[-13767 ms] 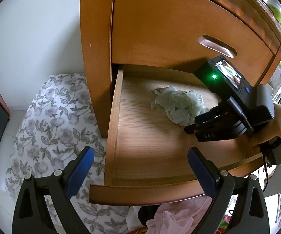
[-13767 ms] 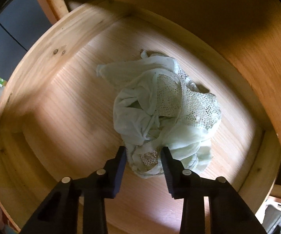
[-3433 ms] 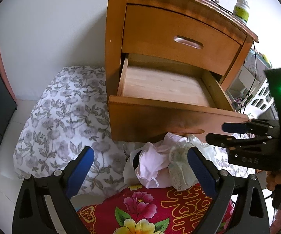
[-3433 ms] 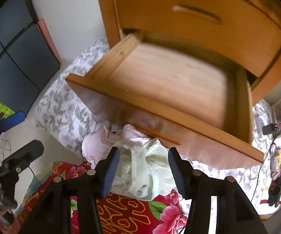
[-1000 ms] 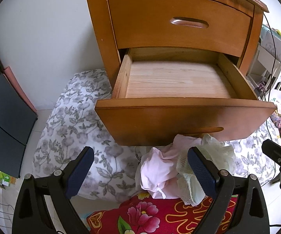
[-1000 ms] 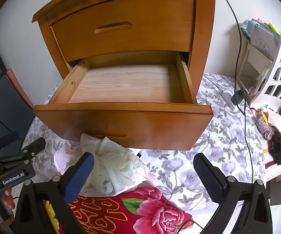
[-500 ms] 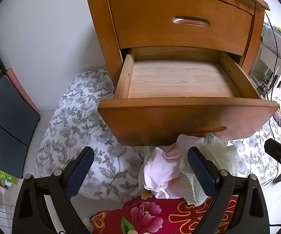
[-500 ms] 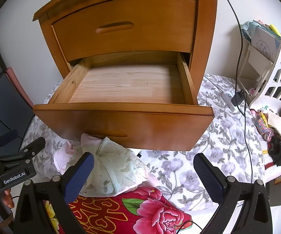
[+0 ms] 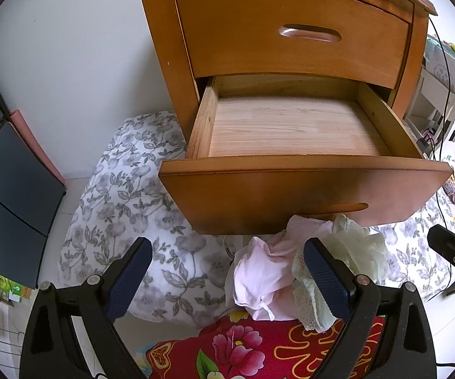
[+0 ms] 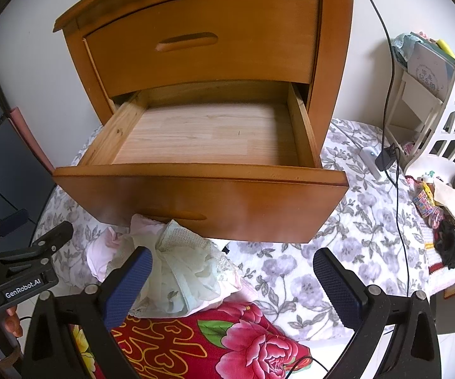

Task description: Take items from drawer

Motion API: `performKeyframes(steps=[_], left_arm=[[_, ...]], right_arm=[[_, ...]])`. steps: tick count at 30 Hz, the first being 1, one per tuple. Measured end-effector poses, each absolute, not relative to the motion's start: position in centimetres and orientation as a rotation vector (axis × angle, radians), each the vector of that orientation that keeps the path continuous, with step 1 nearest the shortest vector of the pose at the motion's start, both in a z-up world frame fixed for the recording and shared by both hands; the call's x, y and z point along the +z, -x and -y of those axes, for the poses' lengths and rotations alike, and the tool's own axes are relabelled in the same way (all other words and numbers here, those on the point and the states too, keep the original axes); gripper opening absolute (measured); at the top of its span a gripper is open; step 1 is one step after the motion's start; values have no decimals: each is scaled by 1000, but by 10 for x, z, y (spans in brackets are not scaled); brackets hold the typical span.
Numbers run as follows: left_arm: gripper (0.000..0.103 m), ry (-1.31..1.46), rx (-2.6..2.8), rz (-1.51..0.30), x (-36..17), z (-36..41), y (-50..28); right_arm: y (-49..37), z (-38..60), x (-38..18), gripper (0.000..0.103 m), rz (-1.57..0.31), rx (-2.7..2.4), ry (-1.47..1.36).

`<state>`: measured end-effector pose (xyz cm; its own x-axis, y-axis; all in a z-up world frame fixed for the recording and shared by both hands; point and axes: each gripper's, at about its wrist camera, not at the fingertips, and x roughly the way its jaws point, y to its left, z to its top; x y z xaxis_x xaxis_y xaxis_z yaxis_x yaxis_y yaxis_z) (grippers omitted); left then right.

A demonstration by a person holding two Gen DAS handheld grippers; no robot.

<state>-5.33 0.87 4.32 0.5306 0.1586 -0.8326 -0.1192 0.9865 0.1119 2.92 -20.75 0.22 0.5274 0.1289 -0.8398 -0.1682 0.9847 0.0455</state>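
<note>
- left gripper (image 9: pixel 227 271) and right gripper (image 10: pixel 232 279) both hang spread wide, holding nothing.
- pale green garment (image 10: pixel 183 271), in the drawer seconds ago, now lies beside the pink garment (image 9: pixel 265 271) below it.
- drawer (image 9: pixel 293 132) shows only bare wood; the emptying looks finished.

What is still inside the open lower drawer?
Nothing shows: the lower drawer has only its bare wood floor in both views. The strip just behind its front panel is hidden. The pale green garment and pink garment lie below, outside it.
</note>
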Motion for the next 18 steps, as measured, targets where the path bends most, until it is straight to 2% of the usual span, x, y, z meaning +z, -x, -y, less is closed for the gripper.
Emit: performKeyframes(steps=[18], left_arm=[[97,-39,174,-996,42,-11,55]], right_arm=[[-29,207,2,103,-1000,176,44]])
